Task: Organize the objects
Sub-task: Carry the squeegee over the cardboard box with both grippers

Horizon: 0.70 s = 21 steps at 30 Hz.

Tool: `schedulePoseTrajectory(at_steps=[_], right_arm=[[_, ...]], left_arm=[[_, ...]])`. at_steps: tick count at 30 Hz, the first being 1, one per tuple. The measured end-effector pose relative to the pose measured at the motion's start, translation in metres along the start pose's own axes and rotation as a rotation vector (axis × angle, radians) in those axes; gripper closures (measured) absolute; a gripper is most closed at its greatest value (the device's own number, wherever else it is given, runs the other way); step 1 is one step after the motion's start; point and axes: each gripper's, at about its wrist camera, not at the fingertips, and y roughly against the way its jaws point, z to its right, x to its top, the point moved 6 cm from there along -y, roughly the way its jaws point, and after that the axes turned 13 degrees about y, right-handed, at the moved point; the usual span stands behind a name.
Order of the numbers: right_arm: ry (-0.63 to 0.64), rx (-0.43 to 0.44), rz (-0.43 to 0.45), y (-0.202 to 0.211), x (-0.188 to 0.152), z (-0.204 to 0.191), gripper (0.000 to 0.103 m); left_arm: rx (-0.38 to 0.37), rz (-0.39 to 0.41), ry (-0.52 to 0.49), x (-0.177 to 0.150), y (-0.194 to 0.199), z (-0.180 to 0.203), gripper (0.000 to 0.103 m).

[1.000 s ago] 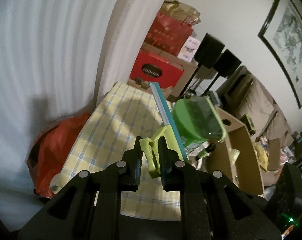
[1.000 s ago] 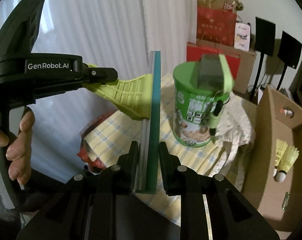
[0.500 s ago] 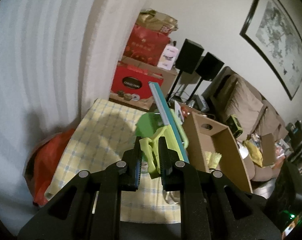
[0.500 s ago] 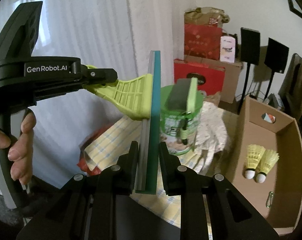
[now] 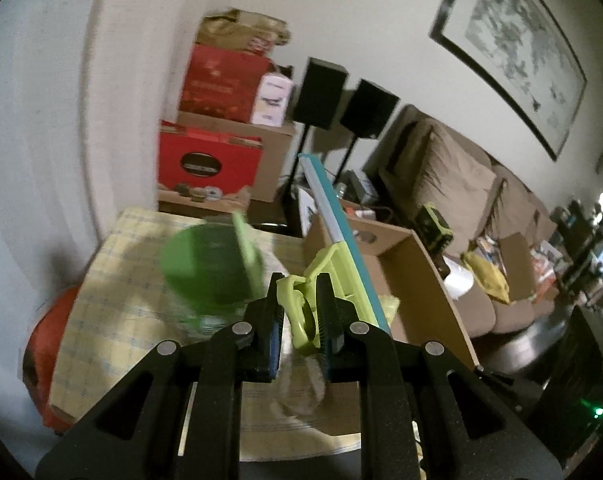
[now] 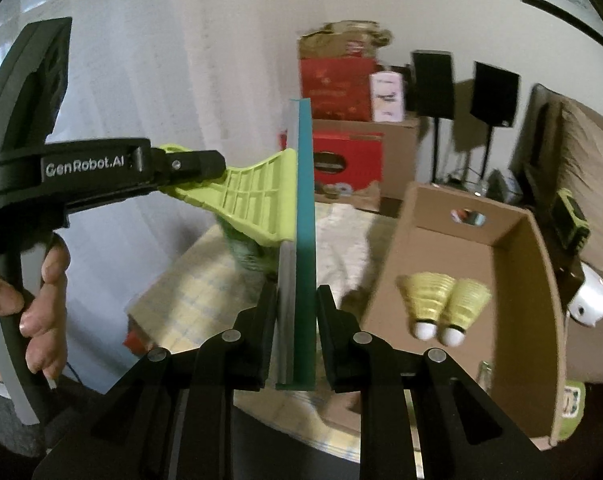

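Squeegee (image 6: 297,216) is up in the air, carried by both tongs at once, above the near edge of the table (image 5: 101,320) w/ the yellow check cloth. Left gripper (image 5: 299,320) is pinching the lime-green handle end; right gripper (image 6: 296,320) is pressed onto the teal blade strip near its lower end, blade standing edge-on between the pads.

Just right of the blade sits the open cardboard box (image 6: 541,264), two yellow shuttlecocks (image 6: 445,300) lying on its floor. Left of and behind the blade, the green-lidded can (image 5: 209,268) stands on the cloth, close under the handle.

Risks, as I'd judge them: two grips on one stiff tool, so if the hands drift apart or twist differently, the blade could slide out of the right pads or the handle pop from the left ones. Blade is thin and smooth-looking, so the right hold seems the weaker. Swinging right toward the box, the far blade tip could catch the box wall and tip it. The handle passing low could knock the can over. Left view is blurred, so clearance to the can is hard to call.
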Motion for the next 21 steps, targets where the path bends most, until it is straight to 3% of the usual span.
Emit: schedulePoseTrajectory(at_steps=[9, 21], right_arm=[[-0.077, -0.094, -0.044, 0.007, -0.034, 0.055, 0.084], [-0.170, -0.148, -0.091, 0.008, -0.074, 0.100, 0.083]], left_arm=[[-0.056, -0.087, -0.070, -0.028, -0.042, 0.052, 0.089], [-0.092, -0.171, -0.128, -0.055, -0.090, 0.102, 0.089]])
